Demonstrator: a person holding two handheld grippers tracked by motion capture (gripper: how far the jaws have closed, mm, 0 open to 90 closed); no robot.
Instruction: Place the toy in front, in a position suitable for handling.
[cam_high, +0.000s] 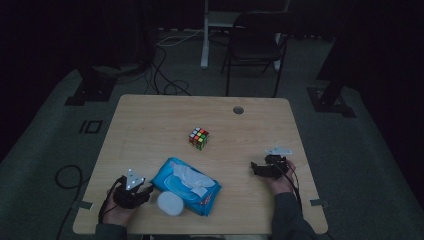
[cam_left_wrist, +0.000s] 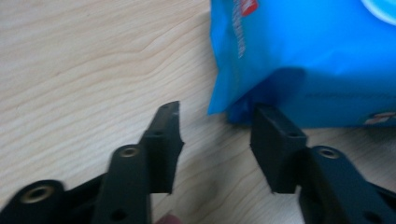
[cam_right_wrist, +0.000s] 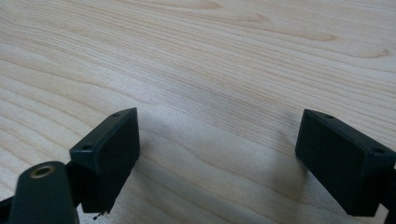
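A person's left gripper (cam_left_wrist: 215, 122) is hovering half-open at the corner of a blue plastic wet-wipe pack (cam_left_wrist: 299, 56) while the right gripper (cam_right_wrist: 217, 140) is resting wide open on the light wooden table (cam_right_wrist: 196, 60).

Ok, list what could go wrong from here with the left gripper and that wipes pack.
1. The left gripper has only the corner of the blue wipes pack near its jaws, nothing between them; a pinch there may slip off the soft film.
2. A loose wipe sticks out of the opening and could drag out if the pack shifts.
3. The white lid lies against the pack's near edge and could get knocked off the table.
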